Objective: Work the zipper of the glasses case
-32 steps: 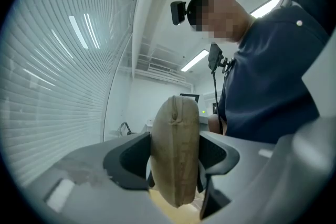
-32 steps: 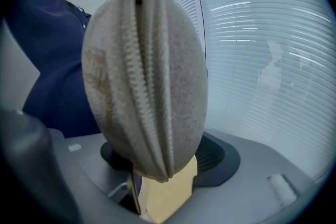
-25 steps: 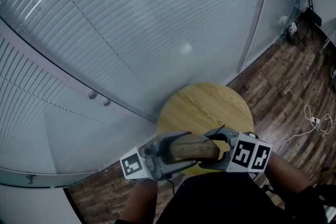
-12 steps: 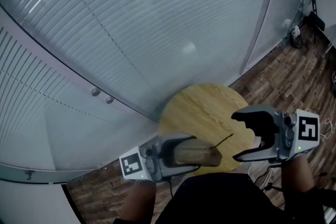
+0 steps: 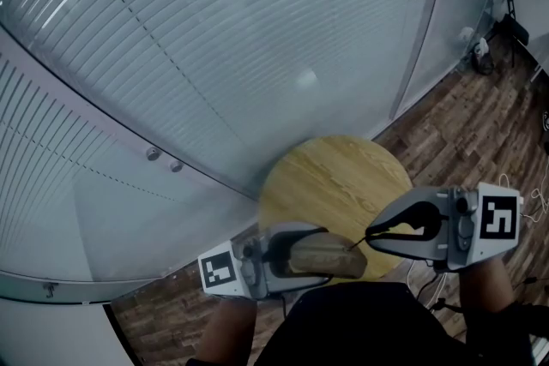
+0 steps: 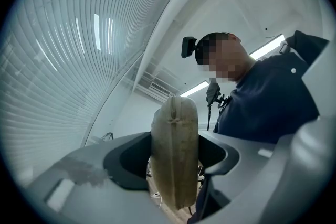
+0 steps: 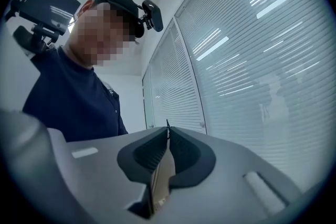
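Observation:
A tan fabric glasses case (image 5: 336, 256) is held above the near edge of the round wooden table (image 5: 334, 176). My left gripper (image 5: 317, 253) is shut on its middle; in the left gripper view the case (image 6: 176, 155) stands on edge between both pads. From the case's right end a thin black zipper pull cord (image 5: 358, 242) runs up to my right gripper (image 5: 371, 233), whose jaws are shut on it. In the right gripper view the black pull tip (image 7: 168, 124) sticks up between the closed pads of the right gripper (image 7: 167, 136).
A curved glass wall with blinds (image 5: 214, 39) rises behind the table. Dark wood floor (image 5: 463, 124) lies to the right, with a white cable (image 5: 506, 201) and gear in the far corner (image 5: 493, 21). The person's dark shirt (image 5: 360, 321) fills the bottom edge.
The right gripper left the case, swung out to the right with jaws wide, then came back toward the case's right end and closed on the pull cord. The left gripper kept holding the case.

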Demonstrator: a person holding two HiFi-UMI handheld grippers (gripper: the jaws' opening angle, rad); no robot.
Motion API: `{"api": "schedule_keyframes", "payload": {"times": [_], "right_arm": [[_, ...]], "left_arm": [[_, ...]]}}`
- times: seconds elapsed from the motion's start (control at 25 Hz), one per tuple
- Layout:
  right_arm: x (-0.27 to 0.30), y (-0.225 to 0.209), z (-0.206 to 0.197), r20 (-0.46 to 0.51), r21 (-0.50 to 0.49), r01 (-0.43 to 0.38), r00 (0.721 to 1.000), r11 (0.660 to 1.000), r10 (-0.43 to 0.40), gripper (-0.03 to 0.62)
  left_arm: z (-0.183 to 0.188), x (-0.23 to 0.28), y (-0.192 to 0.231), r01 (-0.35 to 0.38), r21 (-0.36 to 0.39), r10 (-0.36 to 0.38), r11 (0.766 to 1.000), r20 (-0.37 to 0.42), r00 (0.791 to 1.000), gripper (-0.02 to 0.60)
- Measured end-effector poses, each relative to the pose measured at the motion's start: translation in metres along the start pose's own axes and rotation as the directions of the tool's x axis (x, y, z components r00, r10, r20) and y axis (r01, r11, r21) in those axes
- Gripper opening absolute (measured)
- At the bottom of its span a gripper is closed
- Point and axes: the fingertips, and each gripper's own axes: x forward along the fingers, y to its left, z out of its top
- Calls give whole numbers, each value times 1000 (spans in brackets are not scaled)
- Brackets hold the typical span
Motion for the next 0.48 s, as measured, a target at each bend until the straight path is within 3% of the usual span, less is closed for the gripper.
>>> {"api": "schedule_keyframes", "payload": {"times": [0.12,0.24,0.48], "right_arm": [[0,4,5,19,-35,5,1000,999,-4,17],[7,6,11,31,-125,57,998,991,-54,14],[17,8,24,55,-239,141,990,961,-132,12]], "left_arm": [[3,-1,2,-4,-33,6,999,44,999,281],[14,-8,9,12,-97,5,995,175,985,278],[40,-29,23,80,-210,17,974,425,905,267]]}}
